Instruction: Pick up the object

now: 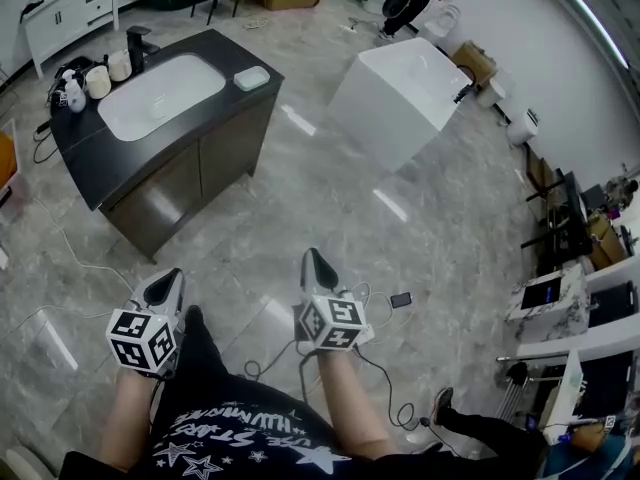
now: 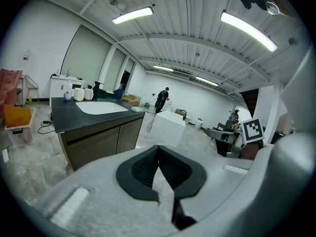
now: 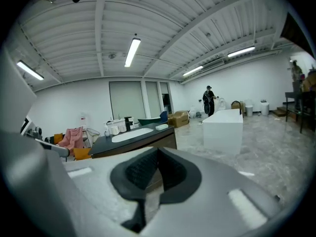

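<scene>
Both grippers hang low in front of the person, over the marble floor, and neither holds anything. My left gripper (image 1: 170, 276) (image 2: 158, 149) is shut, its dark pads meeting at the tips. The right gripper (image 1: 313, 258) (image 3: 158, 152) is shut too and points the same way. Ahead and to the left stands a dark vanity counter (image 1: 205, 118) (image 2: 69, 117) (image 3: 106, 144) with a white sink basin (image 1: 160, 93). On its top are white cups (image 1: 97, 81), a small bottle (image 1: 72, 93), a black faucet (image 1: 137, 43) and a pale soap dish (image 1: 251, 78). Both grippers are well short of the counter.
A white bathtub (image 1: 400, 88) (image 3: 224, 127) stands ahead on the right. Cables (image 1: 390, 388) and a phone (image 1: 401, 299) lie on the floor by the person's feet. Desks with equipment (image 1: 560, 298) line the right side. A person (image 3: 209, 100) stands far off.
</scene>
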`<move>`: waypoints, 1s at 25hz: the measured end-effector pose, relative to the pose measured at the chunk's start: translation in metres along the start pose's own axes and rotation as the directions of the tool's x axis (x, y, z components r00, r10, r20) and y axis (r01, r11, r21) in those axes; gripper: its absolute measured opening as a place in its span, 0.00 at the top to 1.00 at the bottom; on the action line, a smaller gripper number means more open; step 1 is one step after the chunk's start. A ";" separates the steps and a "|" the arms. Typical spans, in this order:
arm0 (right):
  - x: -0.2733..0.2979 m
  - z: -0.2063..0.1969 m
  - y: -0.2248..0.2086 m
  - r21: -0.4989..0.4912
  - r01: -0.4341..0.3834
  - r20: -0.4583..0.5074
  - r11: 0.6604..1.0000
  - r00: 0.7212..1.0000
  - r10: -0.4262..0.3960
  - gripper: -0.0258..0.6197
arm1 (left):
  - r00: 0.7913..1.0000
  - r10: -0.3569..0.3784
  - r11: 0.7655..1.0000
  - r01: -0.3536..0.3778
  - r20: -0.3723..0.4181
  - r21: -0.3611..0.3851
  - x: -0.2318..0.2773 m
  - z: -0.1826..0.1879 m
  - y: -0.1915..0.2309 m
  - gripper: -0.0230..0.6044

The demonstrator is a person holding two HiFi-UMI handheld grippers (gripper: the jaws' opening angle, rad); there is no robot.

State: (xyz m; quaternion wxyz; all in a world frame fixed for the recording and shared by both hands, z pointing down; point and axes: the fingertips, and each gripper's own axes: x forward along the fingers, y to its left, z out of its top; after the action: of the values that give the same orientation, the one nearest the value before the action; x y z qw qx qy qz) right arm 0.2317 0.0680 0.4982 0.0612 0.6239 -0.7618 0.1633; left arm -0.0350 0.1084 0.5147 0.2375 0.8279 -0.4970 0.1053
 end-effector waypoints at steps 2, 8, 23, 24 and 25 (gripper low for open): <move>0.006 -0.001 -0.008 0.006 0.041 -0.006 0.999 0.999 -0.040 0.95 | 1.000 -0.012 1.000 0.012 -0.019 0.008 0.006 0.000 0.002 0.95; 0.051 0.026 -0.007 -0.006 0.080 -0.023 0.997 0.996 -0.080 0.80 | 0.999 -0.036 0.999 0.036 -0.024 0.017 0.036 0.037 0.033 0.95; 0.200 0.077 0.056 0.022 0.078 -0.046 0.997 0.996 -0.077 0.67 | 0.993 -0.097 0.995 0.099 -0.072 0.015 0.101 0.100 0.156 0.95; 0.203 0.077 0.055 0.021 0.085 -0.050 0.996 0.995 -0.084 0.67 | 0.992 -0.099 0.995 0.100 -0.071 0.010 0.104 0.101 0.161 0.95; 0.206 0.076 0.054 0.020 0.090 -0.054 0.996 0.995 -0.089 0.67 | 0.992 -0.101 0.995 0.102 -0.071 0.006 0.107 0.102 0.165 0.95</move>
State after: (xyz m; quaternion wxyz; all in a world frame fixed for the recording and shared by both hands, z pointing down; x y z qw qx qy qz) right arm 0.1435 -0.1397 0.4787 0.0818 0.6536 -0.7291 0.1856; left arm -0.1334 -0.0894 0.5178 0.2560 0.8490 -0.4451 0.1245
